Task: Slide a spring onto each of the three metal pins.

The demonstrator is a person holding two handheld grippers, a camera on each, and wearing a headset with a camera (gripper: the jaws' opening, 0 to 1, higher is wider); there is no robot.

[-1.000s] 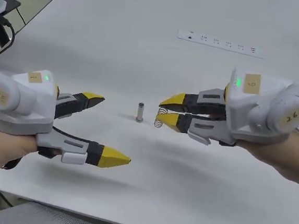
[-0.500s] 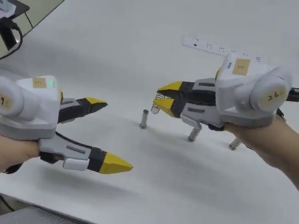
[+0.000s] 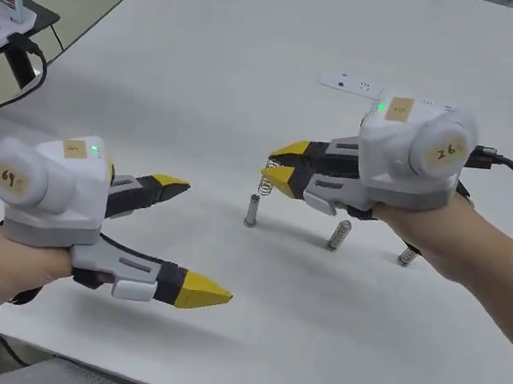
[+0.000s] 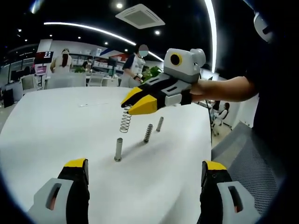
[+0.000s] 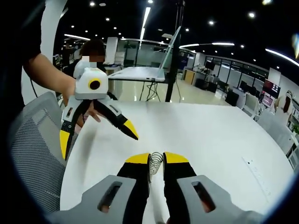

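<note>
2 of 3 done, judging by the layout: near sprung pin (image 3: 338,235) and far sprung pin (image 3: 406,256) stand on the tabletop (image 3: 203,80) to the right of the bare pin (image 3: 252,210), each w/ a spring already on. the last spring (image 3: 264,189) is pinched in the right tongs (image 3: 272,165) and hangs just above the bare pin, a bit off its axis, not yet on. left tongs (image 3: 208,239) gape wide w/ nothing in them, nearer the person than the bare pin. left to do: seat that spring. the pins serve as the holders: two filled, one free.
</note>
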